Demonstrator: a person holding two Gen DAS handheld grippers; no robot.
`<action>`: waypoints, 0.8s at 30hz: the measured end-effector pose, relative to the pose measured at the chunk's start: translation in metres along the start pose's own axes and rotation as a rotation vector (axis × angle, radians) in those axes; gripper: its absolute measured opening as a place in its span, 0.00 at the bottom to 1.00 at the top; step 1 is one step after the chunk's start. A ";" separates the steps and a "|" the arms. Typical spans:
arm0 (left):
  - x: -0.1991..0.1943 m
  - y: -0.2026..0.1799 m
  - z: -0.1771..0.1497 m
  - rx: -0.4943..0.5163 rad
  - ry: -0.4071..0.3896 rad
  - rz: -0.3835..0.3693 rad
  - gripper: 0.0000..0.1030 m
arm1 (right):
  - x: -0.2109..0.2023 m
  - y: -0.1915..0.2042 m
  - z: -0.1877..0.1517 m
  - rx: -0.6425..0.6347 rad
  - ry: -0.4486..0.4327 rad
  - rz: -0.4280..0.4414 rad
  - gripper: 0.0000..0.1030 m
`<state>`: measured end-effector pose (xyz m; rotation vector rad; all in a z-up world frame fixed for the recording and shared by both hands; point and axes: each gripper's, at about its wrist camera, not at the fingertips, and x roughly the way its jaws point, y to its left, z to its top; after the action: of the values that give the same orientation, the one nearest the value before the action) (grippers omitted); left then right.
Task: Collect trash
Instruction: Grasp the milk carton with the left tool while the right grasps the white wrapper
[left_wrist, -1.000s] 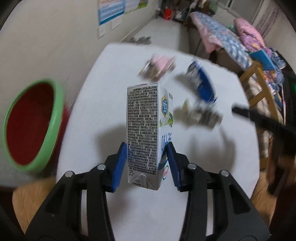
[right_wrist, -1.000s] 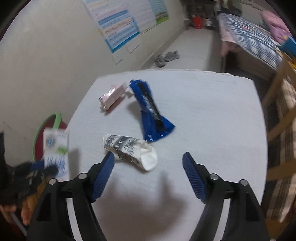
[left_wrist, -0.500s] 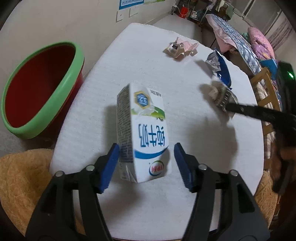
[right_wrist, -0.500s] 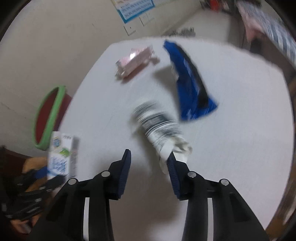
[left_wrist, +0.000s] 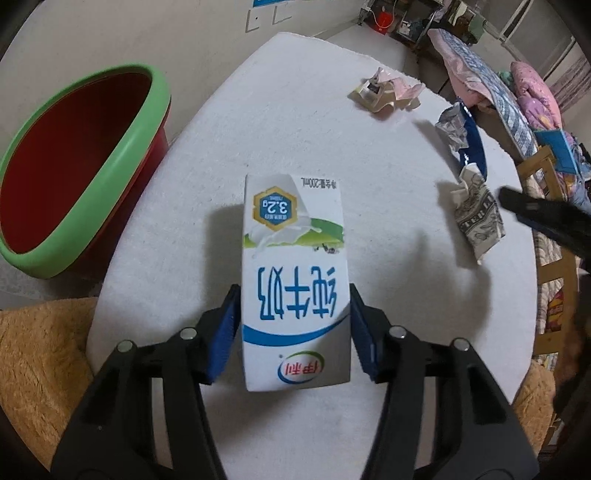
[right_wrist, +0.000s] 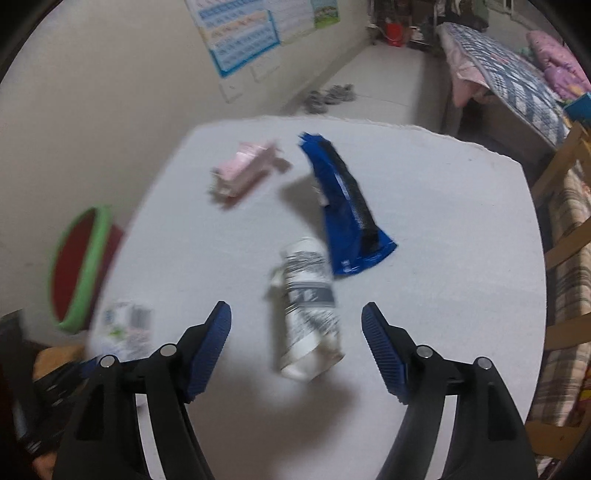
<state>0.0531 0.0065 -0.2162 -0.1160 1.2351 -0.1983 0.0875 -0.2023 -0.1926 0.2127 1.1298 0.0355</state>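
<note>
A white milk carton (left_wrist: 295, 273) lies face up on the round white table (left_wrist: 295, 129). My left gripper (left_wrist: 293, 291) has its jaws closing on it, blue pads against both long sides. In the right wrist view the carton (right_wrist: 125, 325) is a blur at lower left. My right gripper (right_wrist: 295, 308) hangs over the table with its jaws opening. A crumpled white printed wrapper (right_wrist: 310, 306) lies between its fingers, untouched. A blue packet (right_wrist: 343, 206) and a pink wrapper (right_wrist: 243, 170) lie farther off. A red basin with a green rim (left_wrist: 155, 96) stands left of the table.
A yellow plush cushion (left_wrist: 37, 350) sits below the table's near edge. Wooden chairs (right_wrist: 565, 221) stand along the right side, with a bed (right_wrist: 498, 66) behind them. Shoes (right_wrist: 332, 96) lie on the floor beyond the table.
The carton went from upright, gripped by its narrow sides, to lying face up with the left pads on its wide sides. The right jaws narrowed near the white wrapper, then spread again.
</note>
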 end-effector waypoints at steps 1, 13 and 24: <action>-0.004 0.001 0.000 -0.009 -0.006 -0.012 0.51 | 0.007 0.000 0.000 0.012 0.011 -0.006 0.68; -0.080 -0.010 0.006 0.066 -0.216 0.079 0.51 | -0.007 -0.004 -0.021 0.103 -0.004 0.127 0.31; -0.127 -0.011 0.014 0.075 -0.329 0.086 0.51 | -0.081 0.021 -0.037 0.151 -0.147 0.212 0.31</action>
<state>0.0251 0.0222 -0.0915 -0.0285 0.9015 -0.1436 0.0208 -0.1869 -0.1313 0.4618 0.9603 0.1212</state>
